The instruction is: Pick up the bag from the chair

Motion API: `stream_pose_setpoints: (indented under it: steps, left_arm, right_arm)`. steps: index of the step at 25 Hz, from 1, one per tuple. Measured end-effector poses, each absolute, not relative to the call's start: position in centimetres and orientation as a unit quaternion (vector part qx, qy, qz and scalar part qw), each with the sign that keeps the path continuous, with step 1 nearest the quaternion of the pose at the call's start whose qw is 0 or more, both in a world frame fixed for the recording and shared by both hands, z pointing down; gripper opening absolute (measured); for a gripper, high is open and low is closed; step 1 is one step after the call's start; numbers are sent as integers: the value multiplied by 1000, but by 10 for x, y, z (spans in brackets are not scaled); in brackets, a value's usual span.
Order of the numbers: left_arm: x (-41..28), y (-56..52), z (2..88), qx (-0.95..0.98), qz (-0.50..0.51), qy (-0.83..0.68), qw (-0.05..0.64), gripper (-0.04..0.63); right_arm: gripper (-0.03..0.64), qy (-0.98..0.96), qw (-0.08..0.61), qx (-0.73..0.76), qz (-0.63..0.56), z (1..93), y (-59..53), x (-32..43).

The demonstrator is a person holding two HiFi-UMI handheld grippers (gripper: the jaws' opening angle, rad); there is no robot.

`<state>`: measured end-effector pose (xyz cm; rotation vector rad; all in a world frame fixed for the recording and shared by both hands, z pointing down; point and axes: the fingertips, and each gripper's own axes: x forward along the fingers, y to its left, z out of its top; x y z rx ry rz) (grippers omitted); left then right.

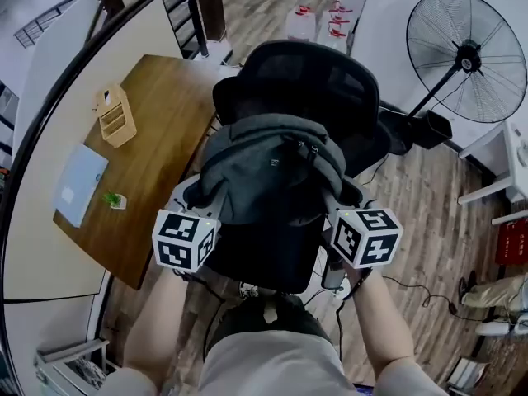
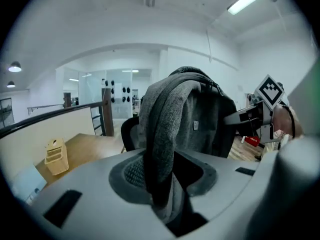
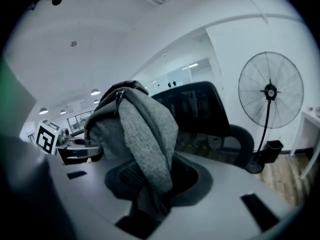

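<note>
A grey backpack (image 1: 272, 167) hangs lifted in front of the black mesh office chair (image 1: 318, 77), off its seat. My left gripper (image 1: 202, 195) holds its left side and my right gripper (image 1: 338, 198) its right side. In the left gripper view the left gripper (image 2: 162, 184) is shut on a grey fabric strap, and the bag's body (image 2: 200, 119) hangs beyond it. In the right gripper view the right gripper (image 3: 150, 184) is likewise shut on a grey strap of the bag (image 3: 132, 116). The chair's backrest (image 3: 195, 109) rises behind it.
A wooden desk (image 1: 165, 139) stands at the left with a wooden organiser (image 1: 115, 115), a pale flat pad (image 1: 80, 184) and a small plant (image 1: 114, 199). A black railing (image 1: 74, 64) curves behind the desk. A pedestal fan (image 1: 466, 56) stands at the right. A cable (image 1: 412, 291) trails on the wooden floor.
</note>
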<state>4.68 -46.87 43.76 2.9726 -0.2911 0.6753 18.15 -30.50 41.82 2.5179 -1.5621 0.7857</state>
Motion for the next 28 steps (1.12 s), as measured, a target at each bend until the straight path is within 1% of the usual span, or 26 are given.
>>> stream_pose_setpoints:
  steps: [4,8,15,19,28]
  left_arm:
    - [39,-460,380,979,177,-98,24,115]
    - [27,-451,328,986,129,-103,-7,112]
    - [-6,-423,268,990,81,-108,-35,109]
    - [-24,-411,263,989,83,-110,-47,109]
    - [-50,-391,308,985,128,-111,-38,109]
  right_arm:
    - [123,-520,35,828,209,356,-298,175]
    - [123,-527,21,835,159,303,-290,165]
    - [123,-548,2,828,119,247,-267,137]
    - [121,-559,0,820,120,244,-258,121]
    - [117,-573,12,801,174,289,-245,98]
